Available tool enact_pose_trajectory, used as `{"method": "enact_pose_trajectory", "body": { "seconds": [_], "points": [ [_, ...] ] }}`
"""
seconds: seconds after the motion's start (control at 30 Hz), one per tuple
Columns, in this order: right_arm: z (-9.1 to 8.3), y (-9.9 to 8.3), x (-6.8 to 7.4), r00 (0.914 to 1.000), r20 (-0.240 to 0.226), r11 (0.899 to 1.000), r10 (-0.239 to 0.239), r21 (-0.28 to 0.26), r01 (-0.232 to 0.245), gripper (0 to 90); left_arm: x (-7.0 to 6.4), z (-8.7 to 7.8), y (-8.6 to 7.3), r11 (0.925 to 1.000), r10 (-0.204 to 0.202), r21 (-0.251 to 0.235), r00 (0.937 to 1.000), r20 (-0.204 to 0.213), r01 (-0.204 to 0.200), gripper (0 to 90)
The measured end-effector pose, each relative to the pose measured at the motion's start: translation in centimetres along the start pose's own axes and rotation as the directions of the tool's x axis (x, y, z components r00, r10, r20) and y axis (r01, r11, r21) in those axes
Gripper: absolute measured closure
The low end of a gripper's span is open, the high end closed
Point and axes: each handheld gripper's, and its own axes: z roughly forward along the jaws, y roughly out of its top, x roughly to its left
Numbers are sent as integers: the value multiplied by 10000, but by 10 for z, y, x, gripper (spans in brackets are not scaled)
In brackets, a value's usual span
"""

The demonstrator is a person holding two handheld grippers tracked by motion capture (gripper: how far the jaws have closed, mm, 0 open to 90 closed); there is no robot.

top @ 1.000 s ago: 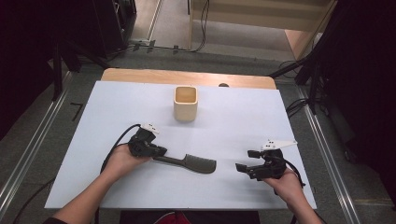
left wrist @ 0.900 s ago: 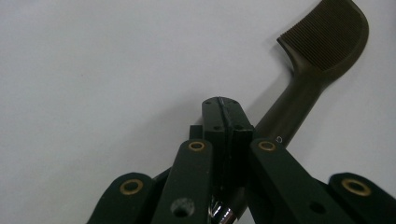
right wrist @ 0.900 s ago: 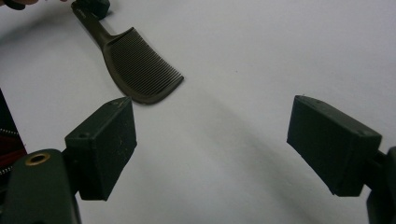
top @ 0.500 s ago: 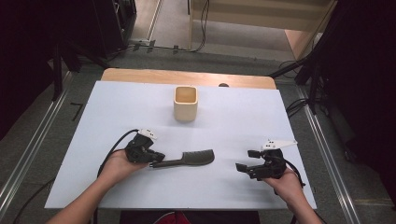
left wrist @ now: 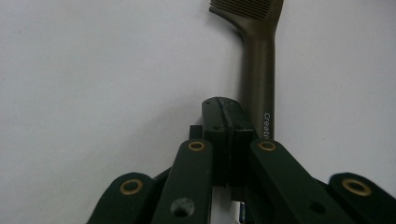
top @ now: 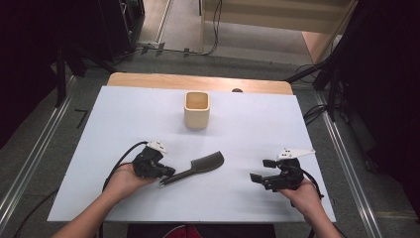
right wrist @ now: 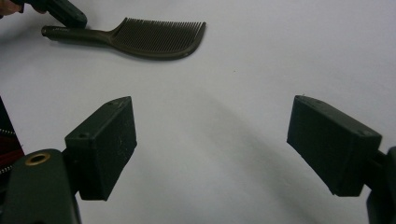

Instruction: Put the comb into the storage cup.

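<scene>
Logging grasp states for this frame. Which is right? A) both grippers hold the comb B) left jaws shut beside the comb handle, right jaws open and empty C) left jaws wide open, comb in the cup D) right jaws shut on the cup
B: the left gripper has its jaws pressed together alongside the comb handle, not around it; the right gripper has its jaws spread wide over bare table.

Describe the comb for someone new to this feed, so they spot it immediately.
Start at the white table and find the tan cup at its far middle. Come toward the near edge: the comb lies flat beside the left gripper. It is the one dark, long-handled, toothed thing lying loose on the sheet.
</scene>
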Motion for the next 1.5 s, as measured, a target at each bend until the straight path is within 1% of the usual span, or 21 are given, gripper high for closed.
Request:
{"method": "enact_pose_trajectory", "body": {
  "seconds": [0.07,0.2,0.33,0.53,0.67,1.03,1.07,1.1,1.17,1.23,1.27,1.3,1.33,1.37,1.4,1.43,1.47,1.5],
  "points": [
    [0,0,0,10000,5,10000,17,-5,-17,142,-1,1,0,10000,12,-8,10000,22,-12,900],
    [0,0,0,10000,-1,10000,8,-3,-8,142,-2,1,0,10000,-87,-28,9999,90,88,900],
    [0,0,0,10000,11,10000,7,1,-7,142,-2,1,0,10000,14,46,9999,136,-15,900],
    [1,0,1,10000,8,10000,20,45,-20,142,-3,2,0,10000,3,70,9999,161,-4,900],
    [1,0,1,10000,-28,10000,-14,70,14,142,-4,3,1,9999,-66,88,9995,321,63,900],
    [2,0,1,10000,-60,9999,-55,117,56,142,-4,3,1,9999,-90,80,9990,430,86,897],
    [2,0,1,10000,-48,9999,-65,102,65,142,-4,3,1,9999,-110,48,9990,423,108,885],
    [2,0,1,10000,-45,9999,-74,96,75,142,-3,3,1,9999,-132,-16,9990,425,133,851],
    [2,0,1,10000,-43,9999,-64,95,64,142,-2,0,1,9996,-255,-99,9986,463,260,850],
    [1,0,1,10000,-32,10000,-34,91,34,142,-1,-5,0,9985,-381,-363,9976,577,403,824],
    [1,-1,1,10000,-35,10000,-28,86,29,142,-1,-10,-1,9967,-520,-595,9969,588,555,763],
    [1,-1,1,10000,-36,10000,-27,82,27,142,-1,-10,-1,9967,-520,-595,9969,588,555,740],
    [1,-1,1,10000,-36,10000,-27,82,27,142,-1,-14,-3,9952,-601,-733,9960,667,650,740],
    [1,0,1,10000,-41,10000,-29,91,29,142,-1,-17,-4,9923,-763,-920,9947,688,825,659],
    [1,0,1,10000,-38,10000,-27,87,27,142,-1,-20,-6,9892,-858,-1127,9935,747,939,659],
    [1,0,2,10000,-29,10000,-22,84,22,142,-1,-24,-7,9853,-999,-1314,9922,744,1091,618],
    [2,0,2,10000,-41,10000,-45,77,45,142,0,-27,-8,9803,-1153,-1514,9900,818,1267,596],
    [2,0,2,10000,-35,9999,-62,110,63,142,0,-30,-9,9753,-1243,-1723,9881,904,1384,511]
  ]
}}
